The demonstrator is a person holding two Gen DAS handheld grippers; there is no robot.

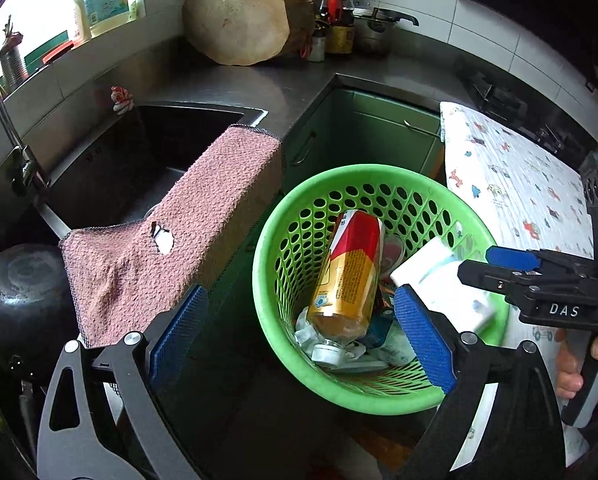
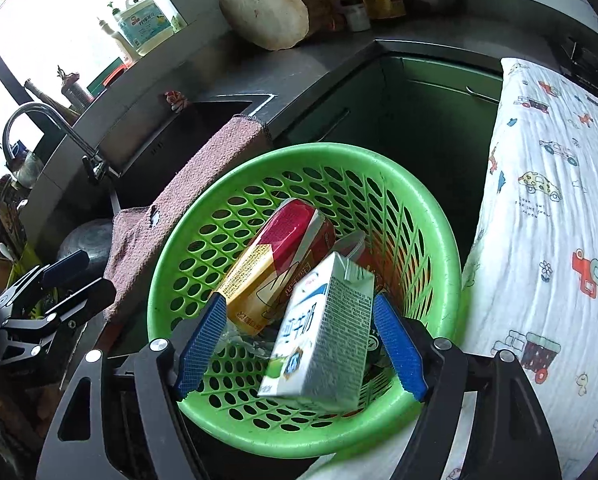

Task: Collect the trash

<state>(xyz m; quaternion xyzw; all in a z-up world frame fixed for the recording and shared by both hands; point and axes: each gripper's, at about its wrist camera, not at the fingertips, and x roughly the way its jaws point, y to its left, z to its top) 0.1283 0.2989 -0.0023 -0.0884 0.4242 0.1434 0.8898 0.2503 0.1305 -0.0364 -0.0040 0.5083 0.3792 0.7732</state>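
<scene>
Tilting over the green basket (image 2: 439, 216), a milk carton (image 2: 323, 332) is seen between the wide-apart fingers of the right hand-held gripper (image 2: 299, 344). The left hand-held gripper (image 1: 299, 340) is spread wide, with nothing held.

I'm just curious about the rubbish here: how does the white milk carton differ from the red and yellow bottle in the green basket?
The white milk carton is boxy with flat printed sides; the red and yellow bottle is rounded and longer. The carton sits between the open right tongs, over the green perforated basket; the bottle already lies tilted inside, cap end down among other scraps. Both are drink containers being thrown away.
</scene>
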